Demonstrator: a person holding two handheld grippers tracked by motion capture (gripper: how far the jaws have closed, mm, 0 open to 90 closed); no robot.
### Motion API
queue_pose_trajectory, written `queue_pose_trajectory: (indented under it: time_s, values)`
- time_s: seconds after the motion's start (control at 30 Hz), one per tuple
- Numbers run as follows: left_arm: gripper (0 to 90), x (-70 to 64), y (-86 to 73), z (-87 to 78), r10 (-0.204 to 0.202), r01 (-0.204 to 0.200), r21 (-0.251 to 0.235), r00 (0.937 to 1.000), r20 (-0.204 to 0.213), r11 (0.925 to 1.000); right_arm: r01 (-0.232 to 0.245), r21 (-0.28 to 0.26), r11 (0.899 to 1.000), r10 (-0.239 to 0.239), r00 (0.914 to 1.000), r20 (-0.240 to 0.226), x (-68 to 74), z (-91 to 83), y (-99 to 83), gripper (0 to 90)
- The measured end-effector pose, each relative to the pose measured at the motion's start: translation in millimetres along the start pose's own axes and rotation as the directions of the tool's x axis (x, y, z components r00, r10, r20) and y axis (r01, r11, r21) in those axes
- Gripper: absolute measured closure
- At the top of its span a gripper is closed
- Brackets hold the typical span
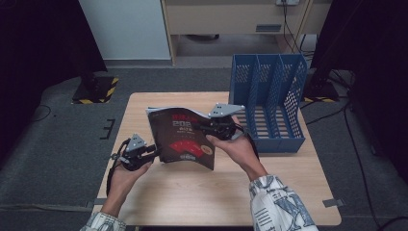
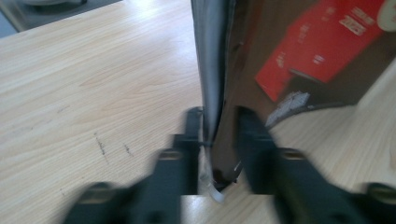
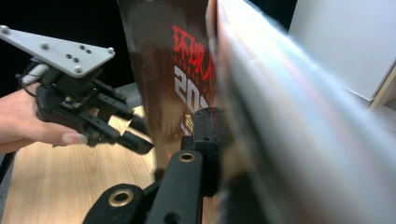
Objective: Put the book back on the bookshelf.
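Magazine (image 1: 185,137) with a dark cover and red print is hanging in the air above the wooden table (image 1: 202,192), held between the two grippers. It is standing almost on its edge, tilted a little.

The left gripper (image 1: 153,151) is sitting at the low left corner of the magazine. In the left gripper view, its two black jaws are standing on either side of the magazine's (image 2: 299,60) thin edge, with a small gap showing on each side, so I cannot tell if they are squeezing it tight. The person's left hand (image 1: 126,175) is holding this gripper from below.

The right gripper (image 1: 204,127) is reaching in at the right side of the magazine, near the top. In the right gripper view, one black jaw is pressing flat on the cover (image 3: 173,70), and the pages are hiding the other jaw, so it is looking clamped on the magazine. The left gripper (image 3: 140,140) is also showing there, farther off.

A blue file rack (image 1: 272,96) with three slots is standing on the table just to the right of the magazine, very near the right hand (image 1: 235,147). A white cabinet (image 1: 127,29) is standing on the floor behind the table, well apart.
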State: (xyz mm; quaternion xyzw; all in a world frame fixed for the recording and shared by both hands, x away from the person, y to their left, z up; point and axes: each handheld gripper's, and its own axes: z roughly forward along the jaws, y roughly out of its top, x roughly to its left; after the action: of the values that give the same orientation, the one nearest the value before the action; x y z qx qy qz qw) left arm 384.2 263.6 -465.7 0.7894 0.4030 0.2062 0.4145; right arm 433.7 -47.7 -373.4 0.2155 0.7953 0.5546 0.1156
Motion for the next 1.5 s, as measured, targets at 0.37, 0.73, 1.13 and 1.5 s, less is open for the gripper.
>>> queue_pose_trajectory:
  time_s: [0.37, 0.73, 1.13, 1.5]
  values:
    - [12.5, 12.7, -23.4, 10.4, -0.130, 0.132, 0.044, 0.9906, -0.043, 0.9903, -0.005, -0.023, 1.000, 0.006, 0.9991, 0.042, 0.7, -7.3, 4.8, 86.9]
    - [6.2, 22.2, -37.4, 10.6, -0.173, 0.177, 0.083, 0.9836, -0.049, 0.9807, 0.000, -0.018, 1.000, 0.001, 0.9966, 0.082, 3.0, -14.4, 11.9, 87.0]
    - [6.5, 24.4, -46.6, 16.5, -0.148, 0.156, 0.169, 0.9872, -0.060, 0.9732, -0.015, -0.041, 0.999, 0.018, 0.9958, 0.090, 2.8, -20.4, 18.9, 87.0]
    - [6.5, 26.9, -51.6, 19.5, -0.145, 0.162, 0.215, 0.9849, -0.095, 0.9630, -0.018, -0.061, 0.998, 0.023, 0.9951, 0.097, 4.5, -25.7, 27.7, 87.0]
